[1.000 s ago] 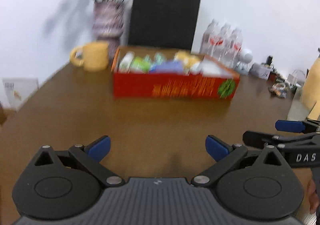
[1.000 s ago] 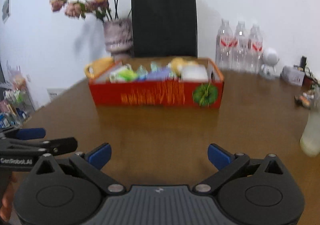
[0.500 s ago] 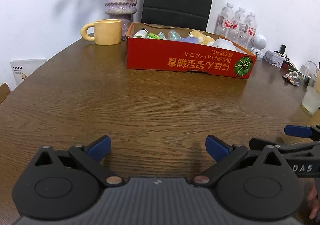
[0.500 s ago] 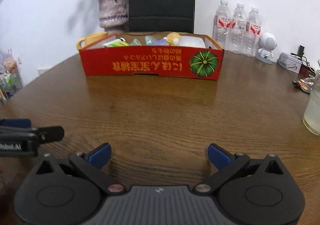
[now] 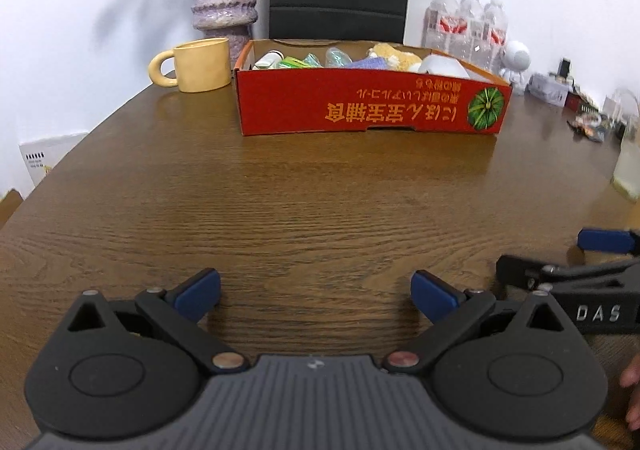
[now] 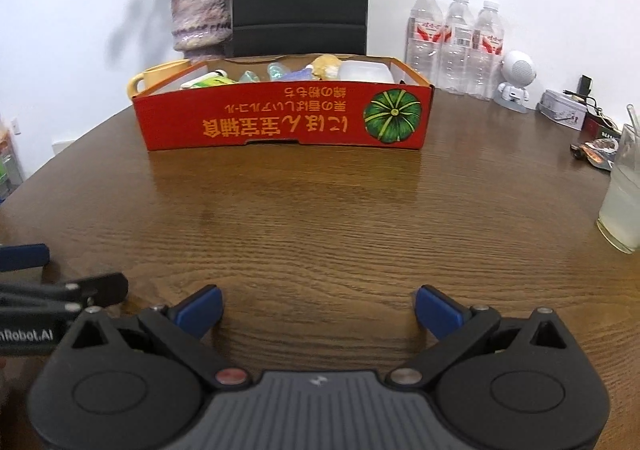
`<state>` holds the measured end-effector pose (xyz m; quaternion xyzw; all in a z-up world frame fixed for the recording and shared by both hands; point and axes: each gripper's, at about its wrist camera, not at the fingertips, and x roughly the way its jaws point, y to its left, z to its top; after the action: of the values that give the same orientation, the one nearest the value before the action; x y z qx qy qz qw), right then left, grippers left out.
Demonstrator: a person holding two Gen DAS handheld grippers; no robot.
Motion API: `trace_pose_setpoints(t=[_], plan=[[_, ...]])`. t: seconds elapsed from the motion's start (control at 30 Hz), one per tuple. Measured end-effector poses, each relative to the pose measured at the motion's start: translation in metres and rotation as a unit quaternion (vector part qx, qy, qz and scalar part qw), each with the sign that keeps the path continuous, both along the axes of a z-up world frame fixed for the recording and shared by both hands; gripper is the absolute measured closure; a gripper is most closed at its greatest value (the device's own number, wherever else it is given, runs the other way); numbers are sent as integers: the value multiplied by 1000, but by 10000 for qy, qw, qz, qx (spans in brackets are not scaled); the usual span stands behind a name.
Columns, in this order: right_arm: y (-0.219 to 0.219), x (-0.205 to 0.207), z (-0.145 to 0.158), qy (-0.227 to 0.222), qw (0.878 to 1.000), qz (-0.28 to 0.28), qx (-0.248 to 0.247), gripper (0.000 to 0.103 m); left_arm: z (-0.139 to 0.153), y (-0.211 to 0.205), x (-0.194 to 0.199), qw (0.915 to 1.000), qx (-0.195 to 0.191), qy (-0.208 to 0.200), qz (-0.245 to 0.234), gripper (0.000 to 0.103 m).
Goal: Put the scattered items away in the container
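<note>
Tongs empty; box contents half-hidden.

Bright, sharp — fisheye-bent edges

"DAS" on right gripper

black left gripper, blue fingertip pads, silver screws, ribbed grey body, matching right gripper
</note>
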<state>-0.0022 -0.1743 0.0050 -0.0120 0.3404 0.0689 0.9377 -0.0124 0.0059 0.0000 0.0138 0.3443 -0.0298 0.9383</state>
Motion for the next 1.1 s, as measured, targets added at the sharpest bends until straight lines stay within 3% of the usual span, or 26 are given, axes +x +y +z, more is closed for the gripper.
trace_pose_setpoints(t=[1.1], plan=[[-1,-7,1,-7,9999,125,-7,0,0,-2,3,10000,26,9,32,0]])
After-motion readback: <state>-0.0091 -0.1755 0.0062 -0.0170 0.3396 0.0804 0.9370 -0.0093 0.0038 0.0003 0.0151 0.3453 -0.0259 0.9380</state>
